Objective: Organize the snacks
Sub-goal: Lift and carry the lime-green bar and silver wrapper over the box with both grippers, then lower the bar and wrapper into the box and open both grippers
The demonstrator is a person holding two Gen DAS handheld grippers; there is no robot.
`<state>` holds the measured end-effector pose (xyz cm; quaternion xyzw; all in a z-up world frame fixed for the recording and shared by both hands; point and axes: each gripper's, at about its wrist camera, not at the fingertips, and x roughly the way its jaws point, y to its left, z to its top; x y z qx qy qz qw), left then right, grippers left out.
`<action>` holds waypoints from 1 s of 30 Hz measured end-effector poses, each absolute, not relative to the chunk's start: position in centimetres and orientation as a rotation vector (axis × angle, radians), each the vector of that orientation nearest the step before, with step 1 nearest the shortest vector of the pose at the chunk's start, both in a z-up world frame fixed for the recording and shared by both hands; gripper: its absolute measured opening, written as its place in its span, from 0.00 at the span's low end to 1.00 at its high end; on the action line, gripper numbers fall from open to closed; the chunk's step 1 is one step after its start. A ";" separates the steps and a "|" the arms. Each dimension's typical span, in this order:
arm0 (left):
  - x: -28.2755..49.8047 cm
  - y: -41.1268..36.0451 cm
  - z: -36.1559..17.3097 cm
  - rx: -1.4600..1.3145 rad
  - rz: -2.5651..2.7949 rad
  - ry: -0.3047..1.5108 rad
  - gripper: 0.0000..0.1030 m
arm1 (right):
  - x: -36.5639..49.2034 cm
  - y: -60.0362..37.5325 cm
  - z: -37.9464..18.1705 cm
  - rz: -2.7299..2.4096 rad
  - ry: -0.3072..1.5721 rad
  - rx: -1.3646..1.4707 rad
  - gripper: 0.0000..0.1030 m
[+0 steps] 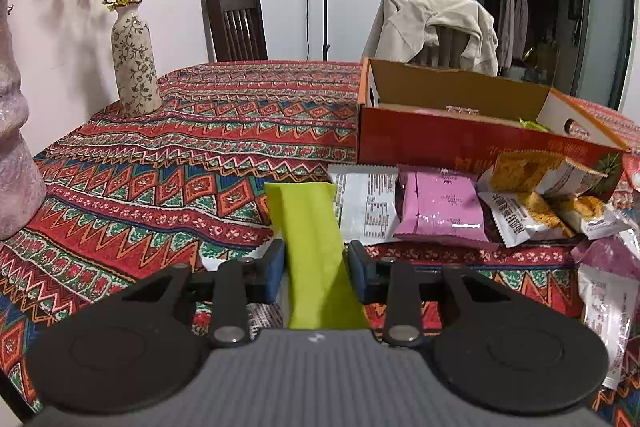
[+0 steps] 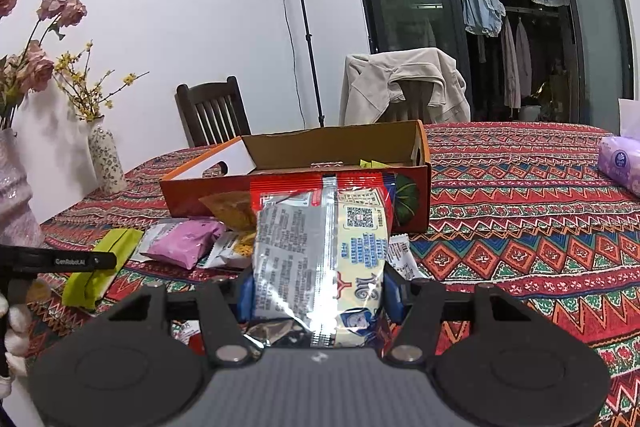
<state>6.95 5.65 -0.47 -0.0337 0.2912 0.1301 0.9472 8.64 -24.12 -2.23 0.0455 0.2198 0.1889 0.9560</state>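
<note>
**Both grippers pinching snack packets in front of the open box**

Left gripper (image 1: 316, 267): jaws partly closed, blue pads pressed on both long edges of a lime-green packet (image 1: 312, 239). Packet's long axis runs straight ahead along the fingers; far end points away from the tool toward the table's far side, near end runs back under the gripper body. It looks lifted slightly off the patterned tablecloth (image 1: 168, 163).

Right gripper (image 2: 320, 291): jaws about half spread, pads clamped on the sides of a silver-and-red packet (image 2: 320, 247). Its long axis also runs forward along the fingers, red end farthest from the tool, printed back seam facing up, tilted up toward the camera.

Orange cardboard box (image 2: 296, 187), lid open, sits just beyond the right gripper's packet; in the left wrist view it is ahead and to the right of the left gripper. Loose snacks lie between tool and box: a pink packet (image 1: 440, 211), a white packet (image 1: 368, 207) just right of the green one, and orange-filled cracker packets (image 1: 532, 195) against the box's front wall.

Floral vase (image 1: 134, 67) stands ahead-left of the left gripper, well apart.
</note>
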 end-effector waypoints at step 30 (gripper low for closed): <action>14.5 -0.5 8.9 -0.041 0.056 0.330 0.34 | 19.7 -21.9 5.0 0.317 0.343 0.049 0.57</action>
